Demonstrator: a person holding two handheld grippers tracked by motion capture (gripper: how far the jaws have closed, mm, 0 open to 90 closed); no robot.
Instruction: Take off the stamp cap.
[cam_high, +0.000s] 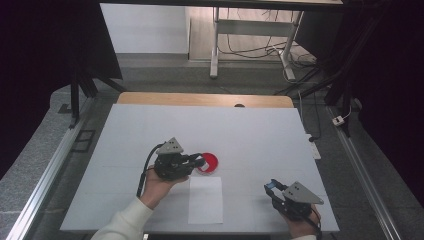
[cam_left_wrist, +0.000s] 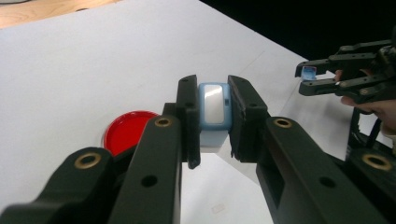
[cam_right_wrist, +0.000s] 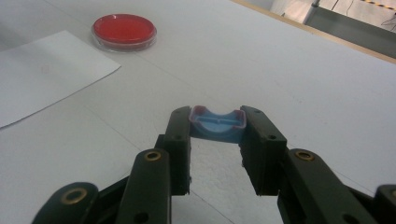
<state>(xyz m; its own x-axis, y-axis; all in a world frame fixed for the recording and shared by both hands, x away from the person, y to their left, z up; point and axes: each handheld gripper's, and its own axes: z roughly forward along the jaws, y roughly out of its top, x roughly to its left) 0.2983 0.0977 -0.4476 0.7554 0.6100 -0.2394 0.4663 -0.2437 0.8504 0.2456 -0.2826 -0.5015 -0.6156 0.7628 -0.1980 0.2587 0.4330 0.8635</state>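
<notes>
My left gripper hovers at the table's middle, just left of a round red dish. It is shut on a pale blue block with a shiny whitish face, which sits upright between the jaws in the left gripper view, with the red dish behind at the left. My right gripper rests near the front right edge, shut on a small blue lid-like piece that is pinched at its two ends. The red dish lies far off at the upper left in that view.
A white paper sheet lies flat between the two hands, just in front of the dish. The white table cover stretches back to a wooden edge. Metal rails flank the table, and a desk frame with cables stands behind.
</notes>
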